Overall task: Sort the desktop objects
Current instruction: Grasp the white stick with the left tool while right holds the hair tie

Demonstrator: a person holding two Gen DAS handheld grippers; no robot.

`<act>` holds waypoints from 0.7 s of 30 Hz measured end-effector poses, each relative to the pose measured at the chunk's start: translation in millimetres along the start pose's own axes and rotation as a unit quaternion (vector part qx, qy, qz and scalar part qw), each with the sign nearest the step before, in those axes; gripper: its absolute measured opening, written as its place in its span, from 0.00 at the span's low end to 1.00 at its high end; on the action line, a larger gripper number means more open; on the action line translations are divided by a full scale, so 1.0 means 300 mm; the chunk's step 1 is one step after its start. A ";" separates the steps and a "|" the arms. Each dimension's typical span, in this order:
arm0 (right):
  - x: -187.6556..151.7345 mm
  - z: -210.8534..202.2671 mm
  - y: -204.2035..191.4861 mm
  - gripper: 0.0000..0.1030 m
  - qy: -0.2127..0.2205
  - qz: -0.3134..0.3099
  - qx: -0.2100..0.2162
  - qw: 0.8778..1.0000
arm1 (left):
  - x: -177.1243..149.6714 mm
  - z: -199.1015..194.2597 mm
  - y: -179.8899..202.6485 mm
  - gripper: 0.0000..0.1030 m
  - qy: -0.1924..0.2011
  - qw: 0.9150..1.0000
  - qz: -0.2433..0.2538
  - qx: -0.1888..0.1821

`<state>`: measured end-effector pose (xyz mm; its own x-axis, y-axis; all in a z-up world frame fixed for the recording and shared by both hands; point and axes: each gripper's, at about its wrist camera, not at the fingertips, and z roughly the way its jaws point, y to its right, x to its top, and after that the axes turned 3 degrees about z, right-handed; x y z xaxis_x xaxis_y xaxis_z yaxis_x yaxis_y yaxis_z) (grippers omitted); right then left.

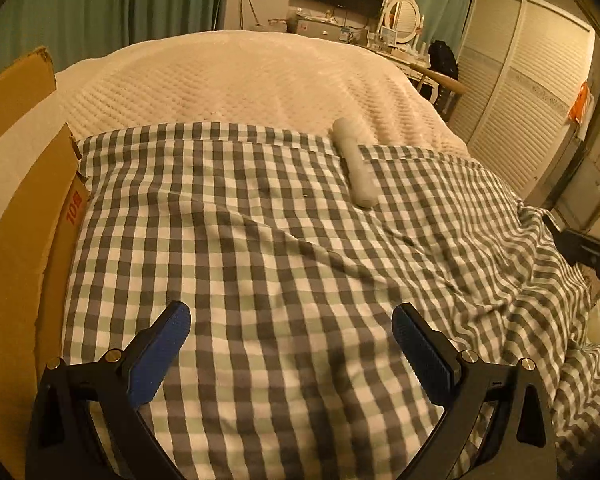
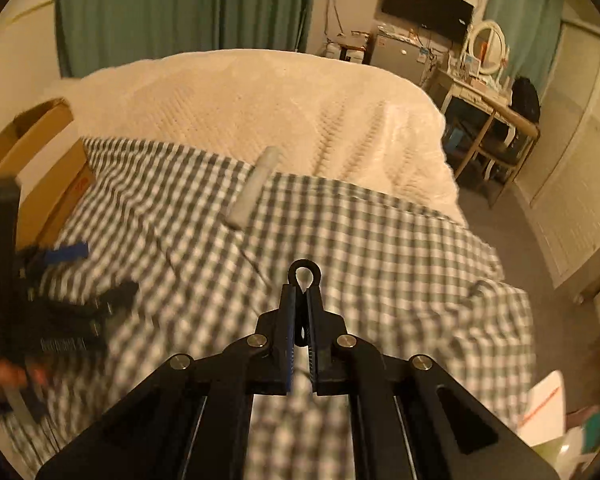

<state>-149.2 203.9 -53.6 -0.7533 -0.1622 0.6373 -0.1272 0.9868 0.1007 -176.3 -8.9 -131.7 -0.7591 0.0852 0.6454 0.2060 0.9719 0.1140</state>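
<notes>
My left gripper [image 1: 292,320] is open and empty, low over the checked cloth [image 1: 260,248]. A white remote control [image 1: 356,164] lies ahead of it, to the right, at the cloth's far edge. My right gripper [image 2: 300,300] is shut on a small black object with a ring-shaped end [image 2: 303,271], held above the checked cloth [image 2: 380,248]. The remote [image 2: 254,190] also shows in the right wrist view, ahead and to the left. The left gripper [image 2: 64,254] appears there, blurred, at the far left.
An open cardboard box [image 1: 24,220] stands along the cloth's left edge and shows again in the right wrist view [image 2: 40,152]. A cream quilt [image 1: 240,76] covers the bed beyond. A dressing table [image 2: 484,92], chair and wardrobe stand to the right.
</notes>
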 end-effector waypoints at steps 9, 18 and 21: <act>-0.076 -0.011 0.191 0.05 0.040 0.092 0.034 0.994 | 0.016 0.003 0.135 1.00 0.012 0.997 0.055 0.054; -0.142 0.036 0.222 0.05 0.039 0.087 0.028 0.995 | 0.101 0.114 0.233 1.00 0.017 0.998 0.056 0.036; -0.147 0.024 0.218 0.05 0.050 0.084 0.029 0.995 | 0.123 0.150 0.243 1.00 0.011 0.999 0.041 0.034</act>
<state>-128.9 275.6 -80.5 -0.6997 0.0088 0.7144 -0.0447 0.9974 -0.0560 -217.1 74.9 -133.4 -0.7278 0.1605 0.6667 0.2232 0.9747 0.0091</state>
